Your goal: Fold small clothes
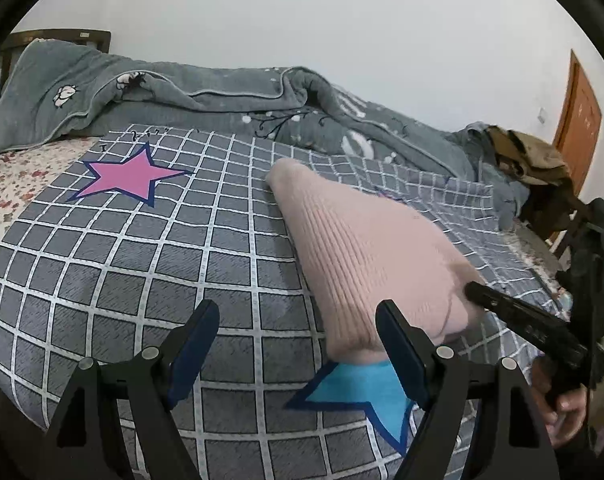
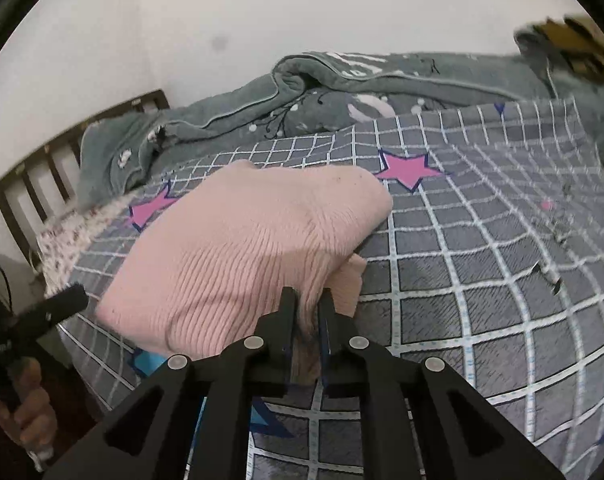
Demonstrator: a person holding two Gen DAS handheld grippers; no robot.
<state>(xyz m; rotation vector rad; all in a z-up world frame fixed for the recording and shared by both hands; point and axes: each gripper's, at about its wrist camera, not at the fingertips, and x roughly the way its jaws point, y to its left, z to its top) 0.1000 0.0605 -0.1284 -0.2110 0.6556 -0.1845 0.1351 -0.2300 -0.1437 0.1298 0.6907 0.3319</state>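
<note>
A pink ribbed knit garment (image 1: 354, 248) lies partly lifted on the grey checked sheet (image 1: 141, 264). My right gripper (image 2: 308, 296) is shut on a bunched edge of the pink knit garment (image 2: 237, 240), and the cloth rises from the sheet (image 2: 482, 280) toward its fingers. In the left wrist view the right gripper's finger (image 1: 514, 316) comes in from the right and meets the garment's near corner. My left gripper (image 1: 297, 312) hovers open over the sheet with nothing between its fingers. The garment's edge sits just behind its right finger (image 1: 398, 344).
A rumpled grey quilt (image 1: 221, 96) runs along the back of the bed by the white wall. Pink stars (image 1: 125, 176) and a blue star (image 1: 366, 396) mark the sheet. A wooden headboard (image 2: 41, 176) stands left. Piled clothes on a chair (image 1: 542, 184) and a door (image 1: 578, 128) stand right.
</note>
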